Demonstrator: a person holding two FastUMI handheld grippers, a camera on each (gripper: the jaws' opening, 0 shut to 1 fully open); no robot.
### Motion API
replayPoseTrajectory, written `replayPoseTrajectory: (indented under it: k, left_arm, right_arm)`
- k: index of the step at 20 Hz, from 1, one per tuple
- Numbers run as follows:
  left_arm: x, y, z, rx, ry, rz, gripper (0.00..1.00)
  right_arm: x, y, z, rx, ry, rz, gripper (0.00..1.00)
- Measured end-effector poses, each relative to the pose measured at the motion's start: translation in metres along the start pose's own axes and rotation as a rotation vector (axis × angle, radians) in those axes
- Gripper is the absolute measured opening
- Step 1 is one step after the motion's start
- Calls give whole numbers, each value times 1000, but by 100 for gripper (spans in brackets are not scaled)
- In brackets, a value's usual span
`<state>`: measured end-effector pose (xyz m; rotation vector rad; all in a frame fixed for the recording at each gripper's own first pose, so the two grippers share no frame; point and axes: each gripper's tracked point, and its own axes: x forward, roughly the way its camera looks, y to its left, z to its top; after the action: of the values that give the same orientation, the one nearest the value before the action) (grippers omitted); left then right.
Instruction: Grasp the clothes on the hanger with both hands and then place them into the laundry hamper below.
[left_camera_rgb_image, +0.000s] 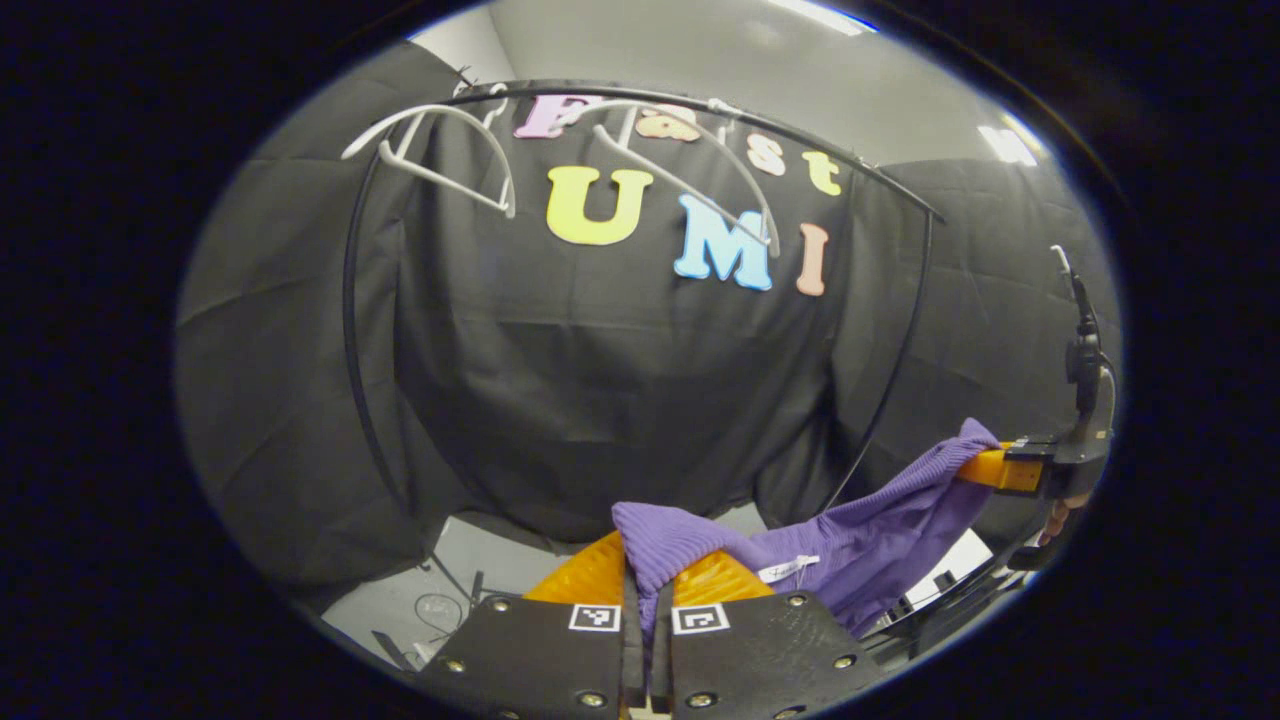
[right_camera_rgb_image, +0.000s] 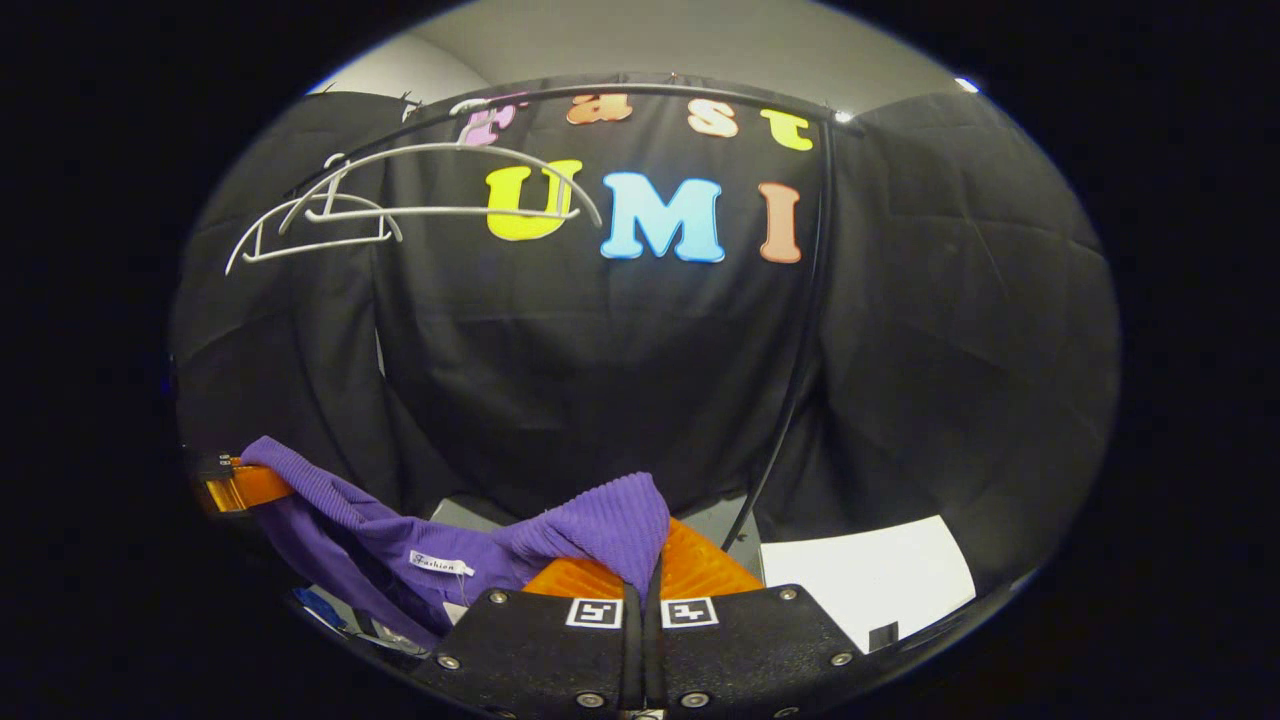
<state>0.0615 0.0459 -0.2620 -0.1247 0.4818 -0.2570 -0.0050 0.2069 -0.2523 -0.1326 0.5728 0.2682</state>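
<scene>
We cannot see the tips of the left gripper (left_camera_rgb_image: 647, 590) because the purple top (left_camera_rgb_image: 860, 540) covers them. The top's lower part runs off the bottom edge. Its small white label (right_camera_rgb_image: 441, 563) is too tiny to make out.

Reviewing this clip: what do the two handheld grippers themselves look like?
Both match: the left gripper and the right gripper each have ribbed orange fingers on black plates studded with screws, with a small square black-and-white marker on each plate. Seen from the left gripper view, the right one carries a black upright stalk.
</scene>
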Motion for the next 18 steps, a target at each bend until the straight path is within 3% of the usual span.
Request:
replayPoseTrajectory:
  k: [5,7,9,10,12,18]
  left_arm:
    - [17,4,-62,-1,124,24,4]
    - [34,5,-85,6,169,16,0]
    - [47,6,-110,33,213,4,4]
    - [52,7,-122,45,233,-1,8]
    - [59,8,-140,57,262,-4,4]
    - [79,-2,-177,59,346,20,4]
  right_arm:
    - [18,3,-74,46,214,20,0]
    - [23,3,-97,-3,258,17,0]
    - [34,8,-120,-16,312,28,0]
    - [38,10,-133,-8,333,33,0]
    - [44,17,-146,11,360,34,0]
    - [61,13,-176,66,428,15,1]
